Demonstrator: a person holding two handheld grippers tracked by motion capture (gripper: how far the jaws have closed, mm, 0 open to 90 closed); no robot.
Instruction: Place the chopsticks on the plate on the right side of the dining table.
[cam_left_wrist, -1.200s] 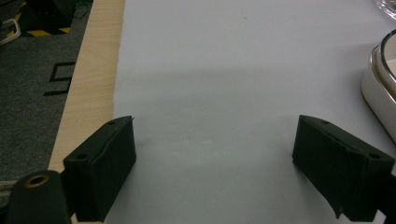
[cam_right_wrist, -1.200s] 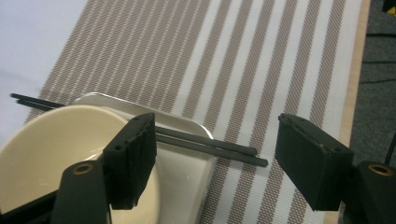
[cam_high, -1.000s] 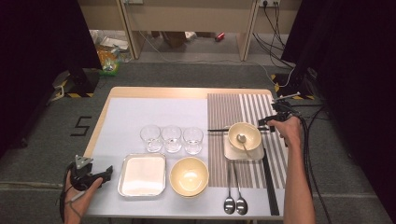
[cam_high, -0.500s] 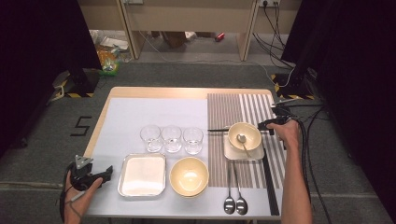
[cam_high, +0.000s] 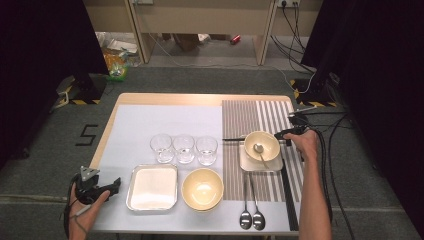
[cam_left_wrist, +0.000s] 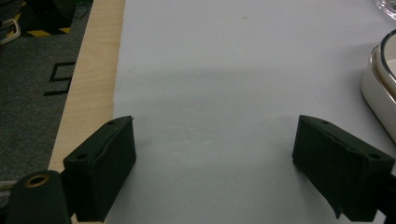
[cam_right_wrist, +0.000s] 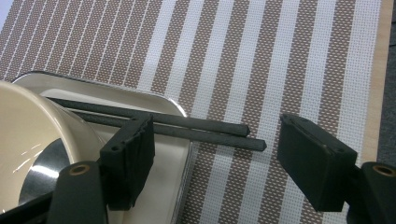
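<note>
Standing at the right edge of the striped placemat (cam_high: 260, 117), the right gripper (cam_high: 291, 131) hangs with its jaws apart, nothing between them. In the right gripper view the ends of a pair of dark chopsticks (cam_right_wrist: 187, 126) lie just ahead of the gap, resting across the rim of a small square tray (cam_right_wrist: 154, 105) and running out onto the mat. Neither pad touches the sticks. A cream bowl (cam_high: 261, 145) sits on that tray (cam_high: 247, 162), holding a metal spoon (cam_high: 259, 150); the chopsticks (cam_high: 233, 139) reach past the bowl's far side toward the glasses.

Left of the placemat, three clear glasses (cam_high: 184, 148) stand in a row. Nearer the person than the glasses lie a white rectangular dish (cam_high: 152, 187) and a larger cream bowl (cam_high: 202, 188). Two spoons (cam_high: 251, 218) lie side by side on the placemat's near edge.

The left gripper (cam_high: 107, 187) is held just beside the dish's left edge, its jaws wide apart and empty over the pale table cover (cam_left_wrist: 233, 70).
</note>
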